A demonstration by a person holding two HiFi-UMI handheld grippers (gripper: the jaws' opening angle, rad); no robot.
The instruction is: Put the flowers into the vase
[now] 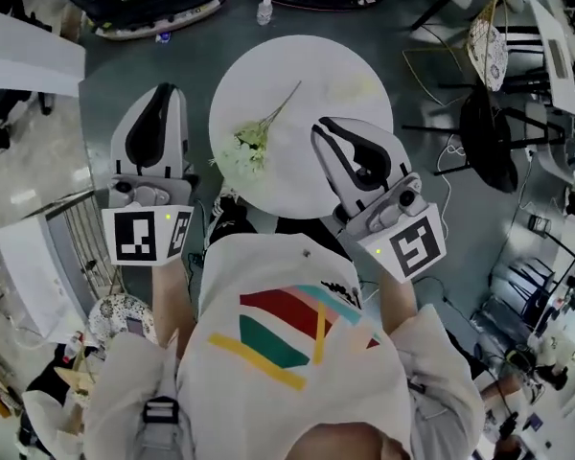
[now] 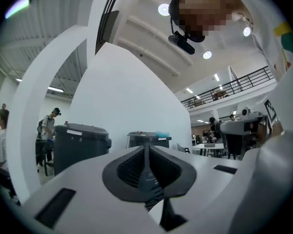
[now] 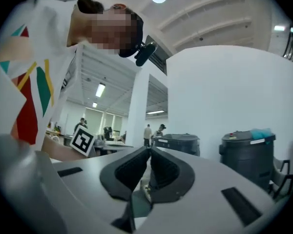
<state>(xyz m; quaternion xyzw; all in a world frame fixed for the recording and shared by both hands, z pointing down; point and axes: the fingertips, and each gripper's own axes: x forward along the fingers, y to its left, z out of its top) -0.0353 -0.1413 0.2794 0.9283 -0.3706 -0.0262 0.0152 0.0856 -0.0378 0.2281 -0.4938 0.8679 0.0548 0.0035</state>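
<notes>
A bunch of small white flowers [image 1: 252,142] with a long thin stem lies on the round white table [image 1: 345,75], blooms toward me. My left gripper [image 1: 163,90] hangs over the floor just left of the table, jaws shut and holding nothing. My right gripper [image 1: 322,128] reaches over the table's near right part, beside the blooms and apart from them, jaws shut and holding nothing. In the left gripper view the left gripper [image 2: 146,147] points level into the room with its dark pads together. The right gripper [image 3: 150,150] looks the same in its own view. No vase shows in any view.
A black chair [image 1: 489,142] and a wire chair stand right of the table. A small bottle [image 1: 264,10] sits on the floor beyond it. A white cabinet [image 1: 38,257] is at my left. Dark bins [image 2: 80,145] [image 3: 246,150] and several people stand farther off.
</notes>
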